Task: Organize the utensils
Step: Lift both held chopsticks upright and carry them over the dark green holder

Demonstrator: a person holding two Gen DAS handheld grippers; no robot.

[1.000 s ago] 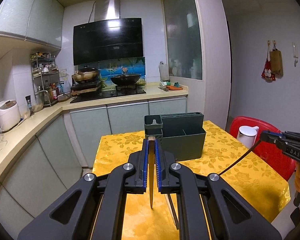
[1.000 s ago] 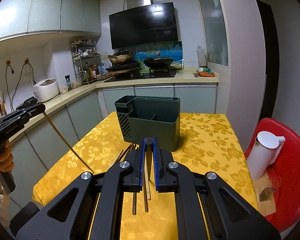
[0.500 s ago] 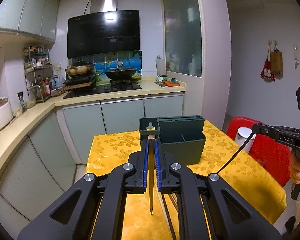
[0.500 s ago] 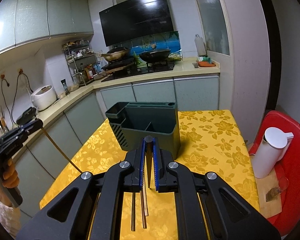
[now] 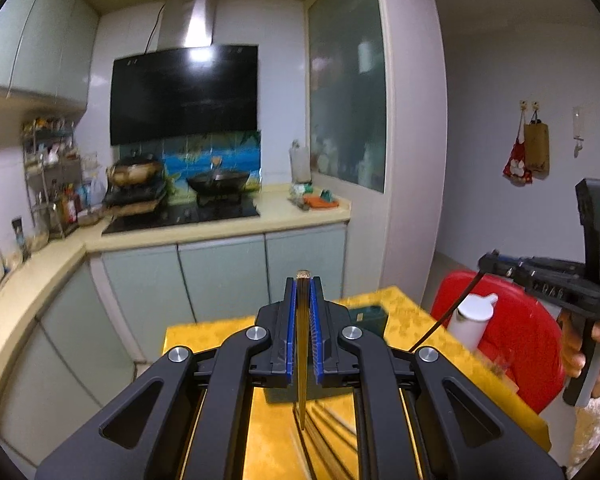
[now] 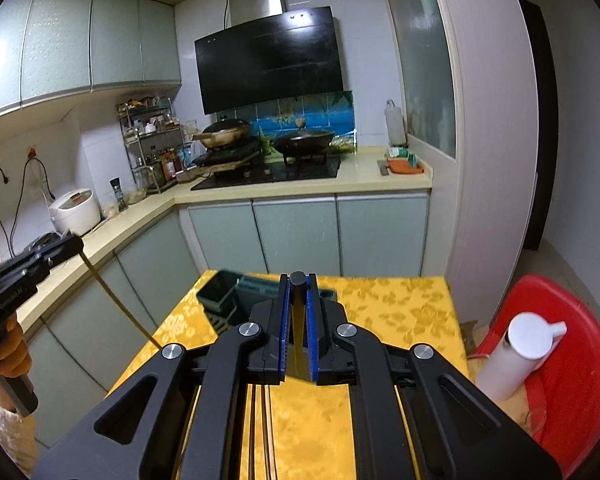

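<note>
Chopsticks lifted, holder next

Left tongs [image 5: 303, 308] clamp a golden chopstick [image 5: 301, 380]; right tongs [image 6: 298, 312] clamp a dark one [image 6: 299, 292]; I judge both need lowering into the green holder [image 6: 224, 294] on the worktop [image 6: 400, 304].

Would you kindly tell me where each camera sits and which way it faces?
Left wrist: on the left tool, shut on a chopstick, facing the stove; right tool and hand show at right.
Right wrist: on the right tool, facing the stove; left tool at left.
Shared: yellow table, green holder, white kettle.
</note>
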